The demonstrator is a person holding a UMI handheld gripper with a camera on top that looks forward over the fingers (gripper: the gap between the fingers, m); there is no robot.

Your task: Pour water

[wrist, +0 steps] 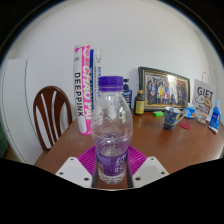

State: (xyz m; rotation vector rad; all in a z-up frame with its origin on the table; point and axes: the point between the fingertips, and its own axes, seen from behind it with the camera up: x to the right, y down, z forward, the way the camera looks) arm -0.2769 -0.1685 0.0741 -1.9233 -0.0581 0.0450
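Your claw [111, 172] is closed on the water bottle [110, 130], both pink pads [88, 160] pressing its lower sides. The clear bottle stands upright with its purple cap [111, 83] on, just above the brown table [170, 140], with 1 wooden chair [47, 112] beyond.

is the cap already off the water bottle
No, the purple cap sits on top of the water bottle, which stands between the tongs and their pink pads.

Brown wooden table [75, 148], wooden chair [47, 112] at nine o'clock, pink-and-white "DEEPPINK" banner [84, 88] at eleven o'clock against the white wall, framed picture [163, 87] at two o'clock, small blue items [172, 118] at three o'clock
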